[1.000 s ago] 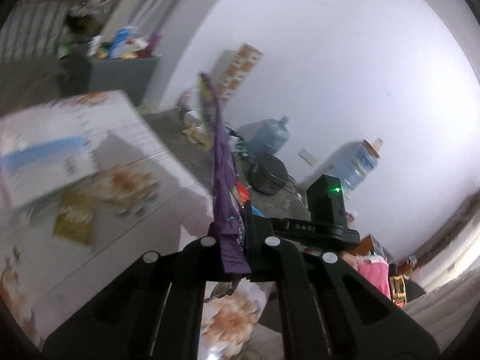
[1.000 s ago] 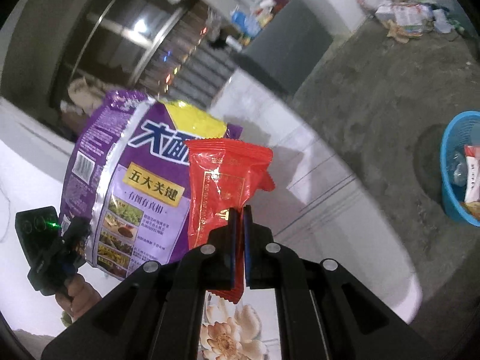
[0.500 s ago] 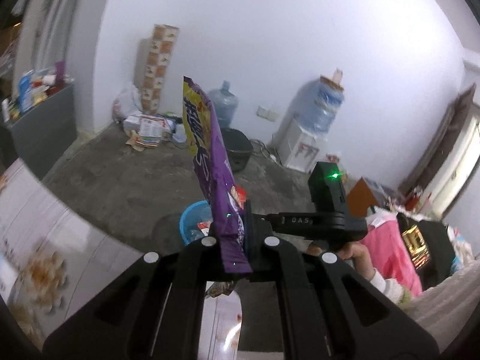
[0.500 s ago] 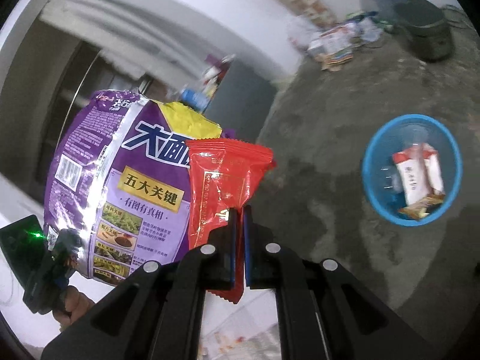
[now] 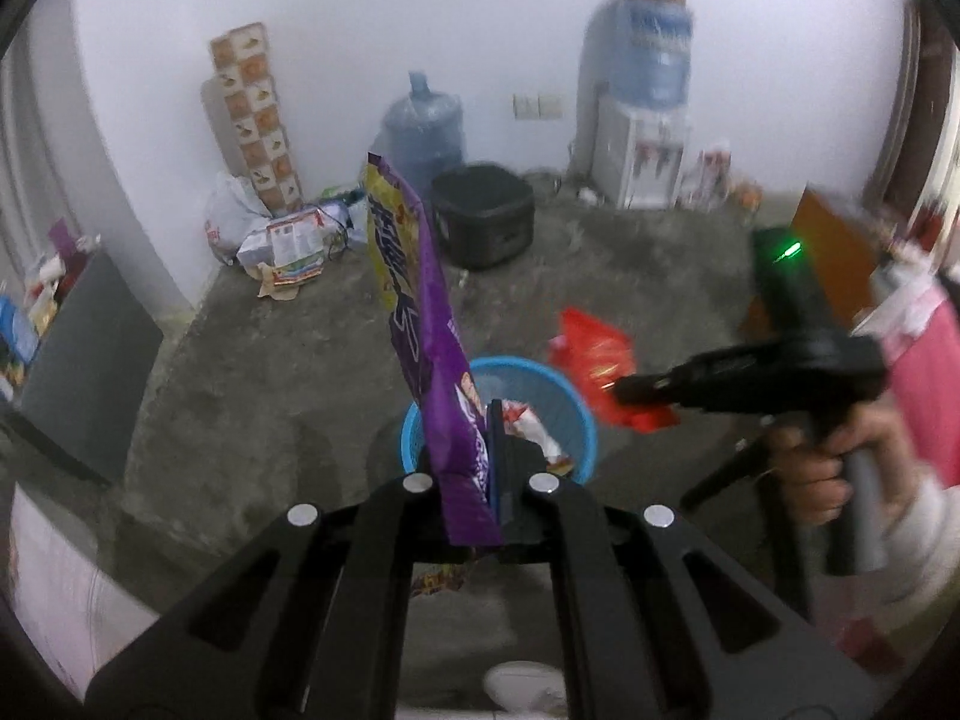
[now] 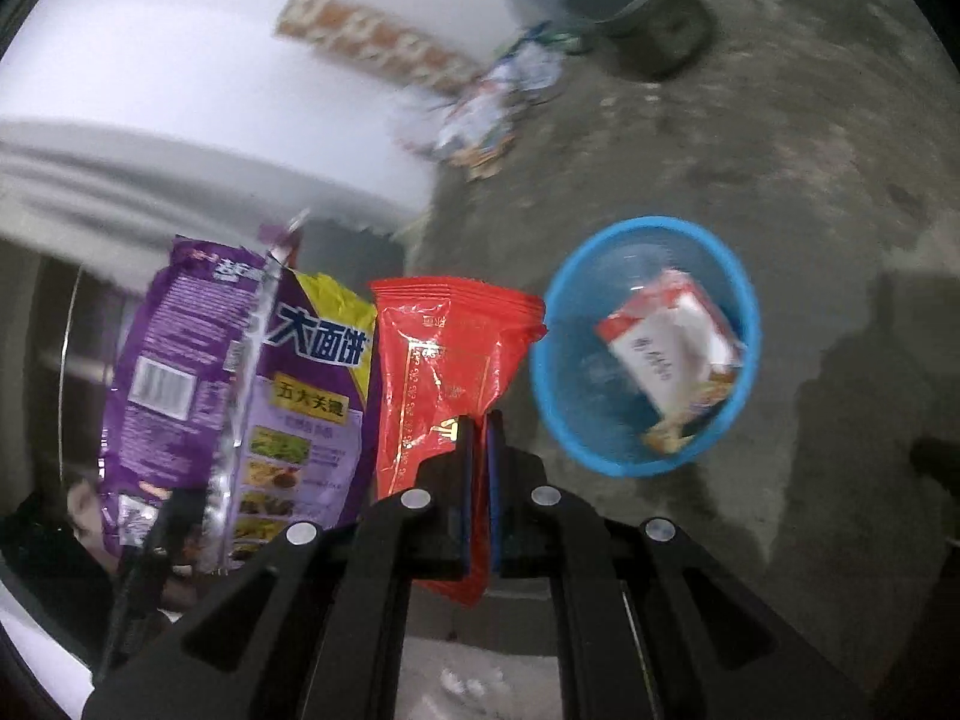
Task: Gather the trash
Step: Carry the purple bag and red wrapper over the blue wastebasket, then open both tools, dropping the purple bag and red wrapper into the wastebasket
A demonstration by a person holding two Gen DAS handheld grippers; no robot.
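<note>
Both my grippers carry wrappers above the blue basket.

My left gripper [image 5: 474,456] is angled down toward the floor, clamped on the lower edge of a purple noodle bag [image 5: 420,324] that stands edge-on. Just beyond its tips sits the blue basket [image 5: 576,414] on the concrete floor [image 5: 270,372], with a white-and-red packet [image 6: 672,348] lying inside. To the right, a hand [image 5: 834,468] grips the handle of my right gripper [image 6: 478,420], which tilts downward and pinches a red wrapper [image 6: 444,360] by its lower part, hanging near the basket's rim. Farther back stand a dark bin [image 5: 483,213], a water jug [image 5: 426,126] and a water dispenser [image 5: 645,120] against the white wall.
</note>
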